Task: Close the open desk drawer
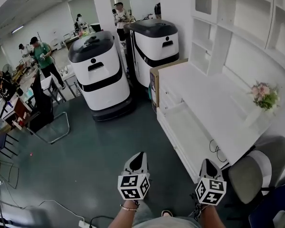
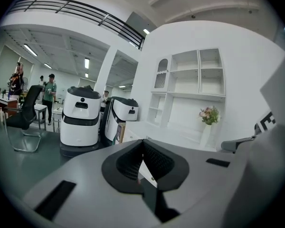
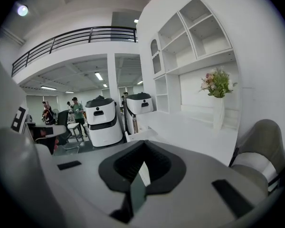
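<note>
drawer [image 1: 192,127] juts from the bench [image 1: 206,91] ahead of the jaws, floor [image 1: 104,151] leftward. left gripper [image 1: 139,155] and right gripper [image 1: 207,162] jaws closed, empty.

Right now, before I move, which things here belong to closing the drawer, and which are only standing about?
For the job: open drawer; white desk; left gripper and right gripper, both with jaws together, holding nothing.

Standing about: near white machine; far white machine; flowers; grey chair; shelves.
</note>
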A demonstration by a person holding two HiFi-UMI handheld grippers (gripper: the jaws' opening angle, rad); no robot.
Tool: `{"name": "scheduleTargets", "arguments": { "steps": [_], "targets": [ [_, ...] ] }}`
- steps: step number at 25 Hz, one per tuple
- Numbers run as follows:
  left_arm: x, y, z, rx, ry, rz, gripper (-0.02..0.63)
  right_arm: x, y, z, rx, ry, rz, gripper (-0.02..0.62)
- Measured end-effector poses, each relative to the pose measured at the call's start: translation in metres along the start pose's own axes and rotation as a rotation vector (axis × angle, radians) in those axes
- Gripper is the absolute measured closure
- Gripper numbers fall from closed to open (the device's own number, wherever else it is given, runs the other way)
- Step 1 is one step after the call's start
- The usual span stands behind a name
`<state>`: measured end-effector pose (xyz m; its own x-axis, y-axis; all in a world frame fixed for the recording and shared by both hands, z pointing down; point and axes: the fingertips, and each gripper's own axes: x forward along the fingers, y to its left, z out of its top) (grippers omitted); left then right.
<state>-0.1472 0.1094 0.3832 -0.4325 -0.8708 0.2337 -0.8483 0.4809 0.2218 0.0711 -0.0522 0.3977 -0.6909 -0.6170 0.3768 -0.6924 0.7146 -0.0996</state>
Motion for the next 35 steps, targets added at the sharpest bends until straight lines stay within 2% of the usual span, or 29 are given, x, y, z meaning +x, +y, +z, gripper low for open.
{"name": "scheduleTargets", "arguments": {
  "steps": [6,11,15,19,26,31,35],
  "targets": [
    [0.057,0.028,0.033,0.046,0.022,-0.12,0.589,0.036,0.02,0.027,0.047,-0.02,-0.106,0.589],
    [0.093,0.067,0.062,0.06,0.029,-0.174,0.591,0.057,0.042,0.046,0.07,-0.031,-0.184,0.589],
    [0.119,0.086,0.075,0.065,0.051,-0.233,0.59,0.074,0.054,0.057,0.097,-0.04,-0.257,0.589],
    [0.147,0.098,0.084,0.107,0.08,-0.311,0.589,0.09,0.067,0.062,0.141,-0.056,-0.326,0.589],
    [0.19,0.097,0.088,0.159,0.123,-0.441,0.591,0.091,0.069,0.053,0.193,-0.048,-0.47,0.589],
    [0.213,0.071,0.064,0.176,0.185,-0.515,0.591,0.082,0.048,0.036,0.224,-0.023,-0.557,0.589],
    [0.226,0.049,0.058,0.197,0.199,-0.556,0.589,0.077,0.034,0.036,0.239,-0.034,-0.6,0.589]
  ]
}}
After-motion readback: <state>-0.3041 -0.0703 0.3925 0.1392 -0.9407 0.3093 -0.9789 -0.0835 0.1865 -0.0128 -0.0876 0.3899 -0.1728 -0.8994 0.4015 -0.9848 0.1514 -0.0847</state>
